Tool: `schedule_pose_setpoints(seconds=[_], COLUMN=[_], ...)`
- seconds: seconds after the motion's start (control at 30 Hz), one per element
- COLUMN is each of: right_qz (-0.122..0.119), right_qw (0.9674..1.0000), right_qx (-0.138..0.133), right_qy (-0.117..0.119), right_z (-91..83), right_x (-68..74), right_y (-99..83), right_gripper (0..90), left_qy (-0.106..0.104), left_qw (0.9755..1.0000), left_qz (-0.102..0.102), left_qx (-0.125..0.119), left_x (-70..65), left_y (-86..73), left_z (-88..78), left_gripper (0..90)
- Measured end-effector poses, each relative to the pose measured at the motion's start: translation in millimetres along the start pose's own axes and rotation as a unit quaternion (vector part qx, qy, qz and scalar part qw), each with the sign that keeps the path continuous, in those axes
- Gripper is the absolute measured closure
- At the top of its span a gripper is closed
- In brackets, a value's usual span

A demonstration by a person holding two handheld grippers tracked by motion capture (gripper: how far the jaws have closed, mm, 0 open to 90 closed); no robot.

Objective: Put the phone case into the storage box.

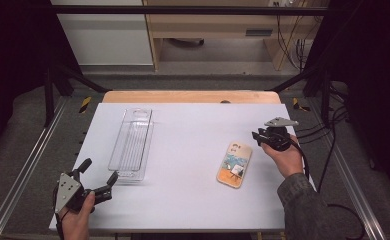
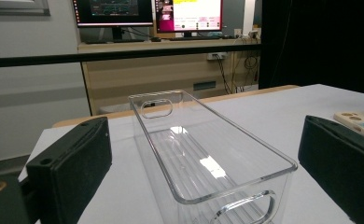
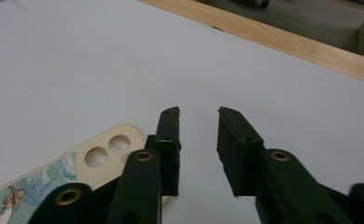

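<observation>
We hover our right tongs (image 1: pixel 259 136), narrowed and empty, just beside the phone case (image 1: pixel 234 164) lying flat on the tabletop (image 1: pixel 183 200), judging it light, thin, bendy, best pinched across an edge, while our left tongs (image 1: pixel 99 176) gape wide before the bin (image 1: pixel 131 144).

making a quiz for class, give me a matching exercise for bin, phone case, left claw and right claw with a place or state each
Things:
1 bin
2 phone case
3 left claw
4 right claw

States:
a jaws wide apart, facing the bin's near end
b clear, empty, left half of table
c jaws narrowly apart, nothing between them
d lying flat, picture side up

Pairs: 1-b, 2-d, 3-a, 4-c
</observation>
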State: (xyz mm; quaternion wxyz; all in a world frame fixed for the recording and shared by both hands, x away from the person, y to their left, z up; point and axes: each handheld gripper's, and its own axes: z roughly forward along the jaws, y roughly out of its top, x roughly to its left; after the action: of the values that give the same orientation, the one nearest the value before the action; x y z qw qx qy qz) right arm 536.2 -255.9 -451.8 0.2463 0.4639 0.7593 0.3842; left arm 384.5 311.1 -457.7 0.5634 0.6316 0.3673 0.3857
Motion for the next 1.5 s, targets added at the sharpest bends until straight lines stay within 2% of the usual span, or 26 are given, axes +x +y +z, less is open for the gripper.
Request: schedule_pose_setpoints(seconds=[0.03,0.07,0.1,0.13,0.17,0.2,0.33,0.57,0.7,0.8,1.07,1.5], right_qz=[0.000,-0.006,-0.006,-0.010,-0.010,-0.017,-0.027,-0.039,-0.041,-0.044,-0.035,-0.035], right_qw=[1.0000,1.0000,1.0000,0.9999,0.9999,0.9998,0.9994,0.9977,0.9968,0.9948,0.9940,0.9917], right_qx=[0.000,0.001,0.001,0.005,0.005,0.011,0.022,0.054,0.067,0.091,0.103,0.122], right_qy=[0.000,0.001,0.001,0.004,0.004,0.008,0.010,0.011,0.010,0.011,0.006,0.019], right_z=[0.0,1.3,1.3,2.0,2.0,2.5,2.9,14.0,22.2,34.6,49.9,57.1], right_x=[0.0,-0.1,-0.1,0.5,0.5,1.9,3.8,6.7,7.1,6.5,1.1,1.7], right_y=[0.0,-0.1,-0.1,0.8,0.8,3.7,10.4,23.0,23.6,21.3,14.2,4.6], right_gripper=[71.3,77.1,77.1,82.3,82.3,86.2,89.9,90.0,90.0,90.0,90.0,90.0], left_qy=[0.000,0.000,0.000,0.000,0.000,0.001,0.002,0.005,0.006,0.006,0.008,0.006], left_qw=[1.0000,1.0000,1.0000,1.0000,1.0000,1.0000,1.0000,1.0000,1.0000,1.0000,1.0000,1.0000], left_qz=[0.000,0.000,0.000,0.000,0.000,0.001,0.001,0.000,-0.002,-0.004,-0.005,-0.004], left_qx=[0.000,0.000,0.000,0.000,0.001,0.002,0.002,0.001,-0.001,-0.001,-0.001,0.000], left_x=[0.0,0.0,0.0,0.0,0.1,0.0,0.0,0.6,0.8,1.0,2.0,1.6], left_y=[0.0,0.0,0.0,-0.1,-0.1,-0.3,-0.2,0.3,0.3,0.2,0.0,0.3], left_z=[0.0,0.1,0.1,0.1,0.1,0.4,0.6,-0.6,-0.8,-0.7,-1.0,-1.2], left_gripper=[2.5,2.5,2.5,2.5,2.5,2.5,2.5,2.5,2.6,2.6,2.6,2.6])
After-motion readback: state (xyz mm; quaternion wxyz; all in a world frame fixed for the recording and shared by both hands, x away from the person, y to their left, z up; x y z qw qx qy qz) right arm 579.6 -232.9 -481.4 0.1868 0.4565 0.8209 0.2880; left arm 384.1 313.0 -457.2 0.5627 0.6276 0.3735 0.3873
